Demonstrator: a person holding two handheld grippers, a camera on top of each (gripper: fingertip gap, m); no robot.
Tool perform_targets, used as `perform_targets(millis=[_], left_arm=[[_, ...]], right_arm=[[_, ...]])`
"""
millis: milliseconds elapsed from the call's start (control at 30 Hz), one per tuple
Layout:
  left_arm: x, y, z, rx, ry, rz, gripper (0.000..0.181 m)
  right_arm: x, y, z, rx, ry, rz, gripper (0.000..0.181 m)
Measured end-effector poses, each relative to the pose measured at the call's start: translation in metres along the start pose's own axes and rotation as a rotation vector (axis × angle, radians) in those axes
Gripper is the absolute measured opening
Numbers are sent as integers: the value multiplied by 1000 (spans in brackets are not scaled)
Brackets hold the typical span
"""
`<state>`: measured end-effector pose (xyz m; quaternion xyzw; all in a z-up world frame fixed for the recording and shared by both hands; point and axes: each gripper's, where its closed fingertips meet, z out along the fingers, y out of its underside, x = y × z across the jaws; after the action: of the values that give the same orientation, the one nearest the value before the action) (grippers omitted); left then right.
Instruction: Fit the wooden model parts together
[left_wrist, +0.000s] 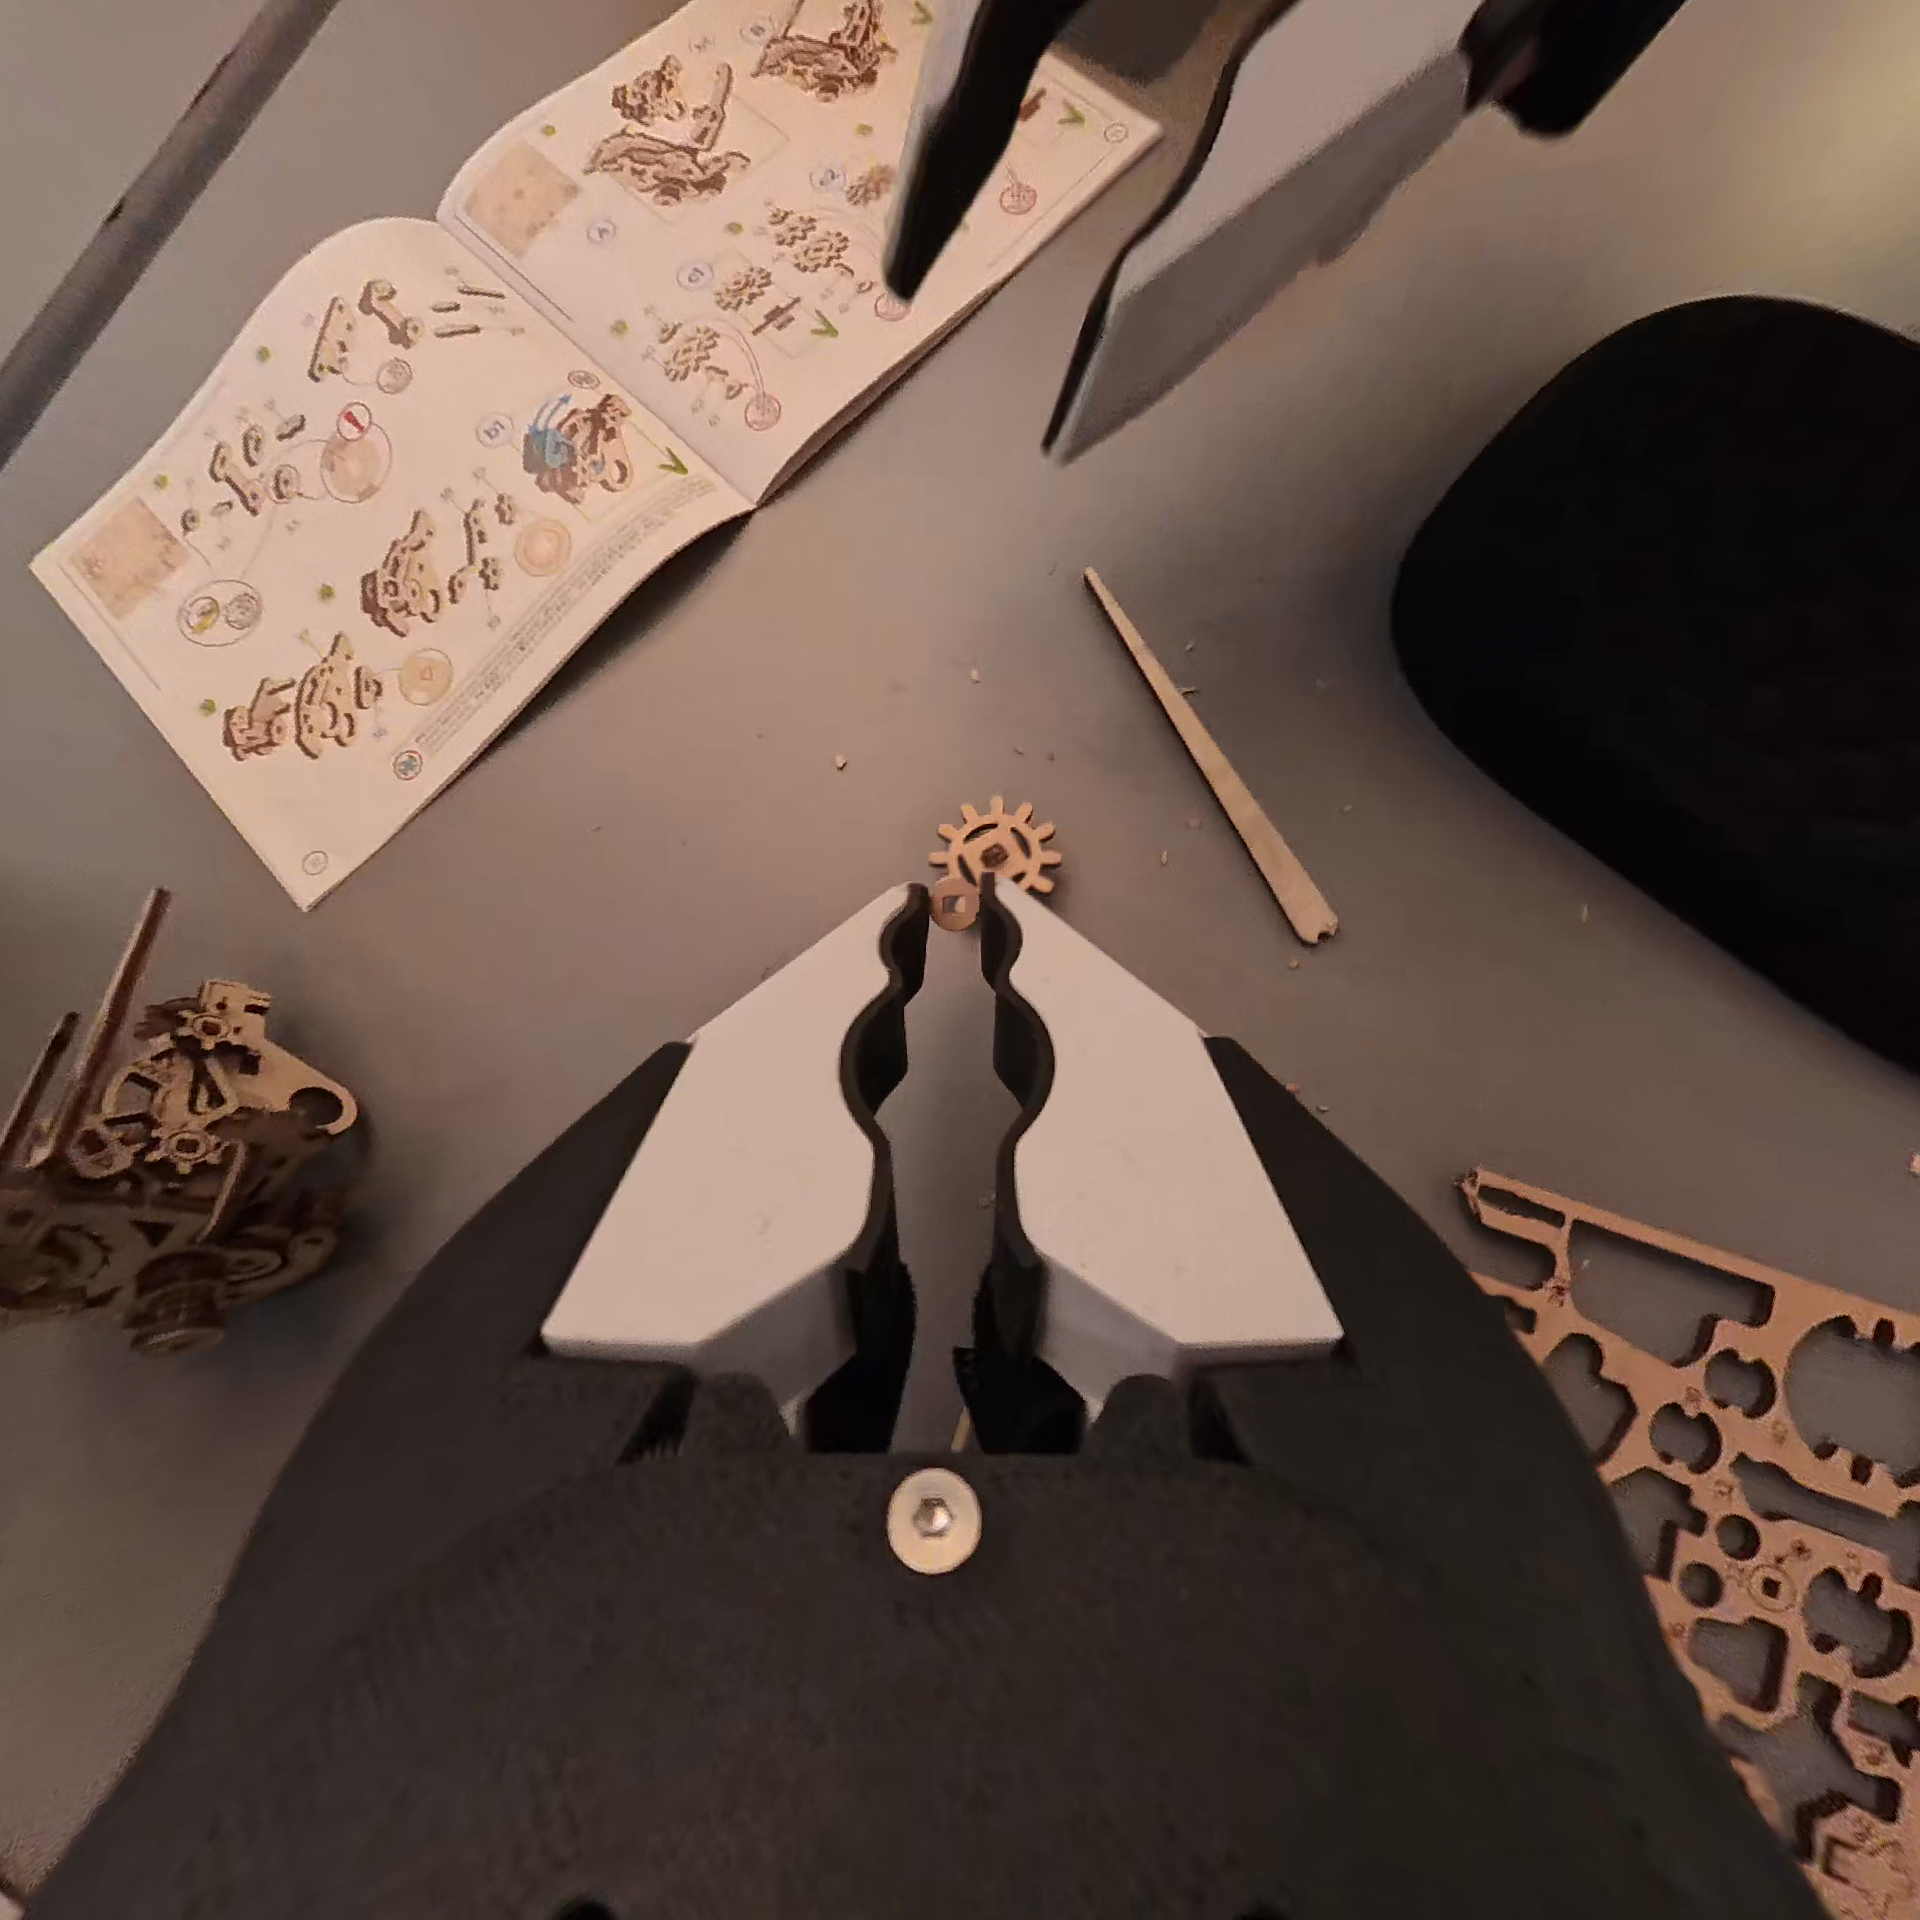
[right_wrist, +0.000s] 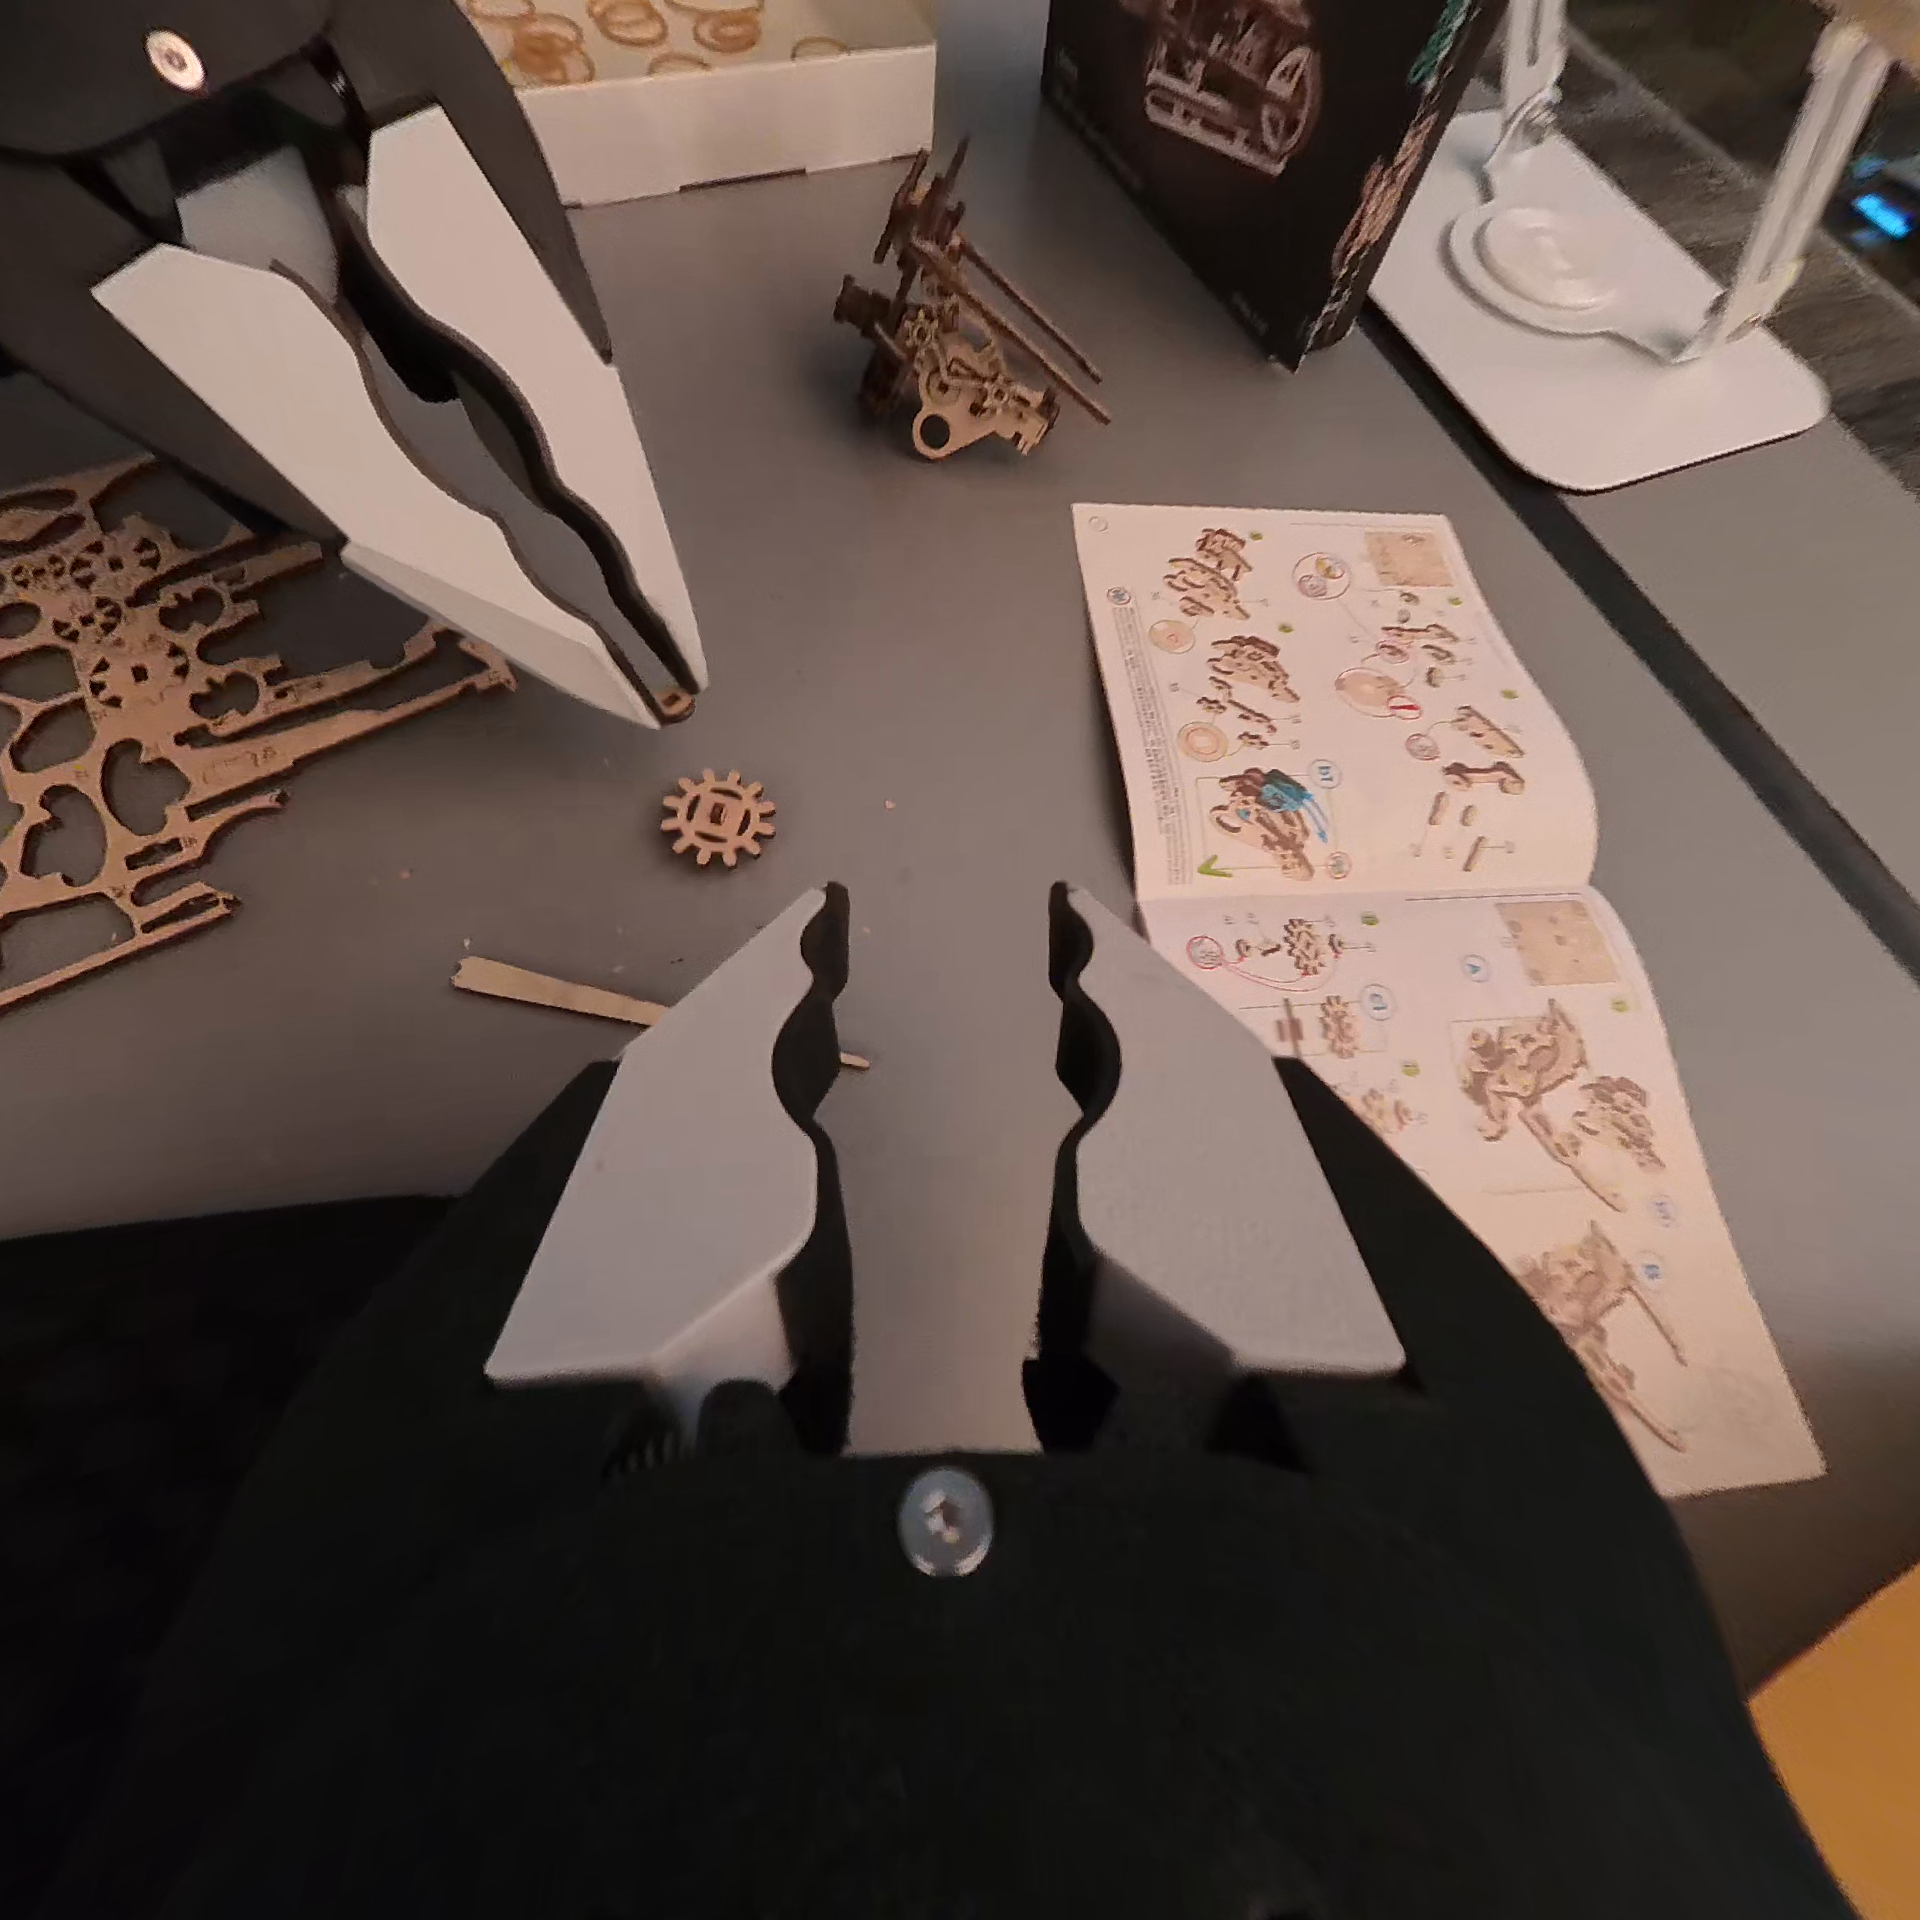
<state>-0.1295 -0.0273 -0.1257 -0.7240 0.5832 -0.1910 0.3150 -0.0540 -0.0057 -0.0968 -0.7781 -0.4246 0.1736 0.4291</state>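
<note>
Pinching a tiny wooden ring (left_wrist: 954, 908) in the left gripper (left_wrist: 956, 896), tips closed on it, just above the gear (right_wrist: 718, 818) lying flat on the grey table (right_wrist: 935, 665). Looks like the ring has to line up with the gear's square hole next, so go slow. Right gripper (right_wrist: 945, 904) hangs open and empty nearby. Room's tight-ish: stick (right_wrist: 551, 992) and booklet (right_wrist: 1340, 707) on either side.
</note>
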Motion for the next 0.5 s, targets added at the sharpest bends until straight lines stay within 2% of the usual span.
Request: perform_targets(millis=[33,233,500], left_arm=[[1,-1,2,-10,2,-4,8],[2,-2,15,-68,-16,-33,8],[4,-3,24,-100,-1,-80,8]], right_arm=[[-3,3,4,-12,-13,-3,37],[-4,19,19,-89,-9,-28,38],[18,21,5,-42,41,41,37]])
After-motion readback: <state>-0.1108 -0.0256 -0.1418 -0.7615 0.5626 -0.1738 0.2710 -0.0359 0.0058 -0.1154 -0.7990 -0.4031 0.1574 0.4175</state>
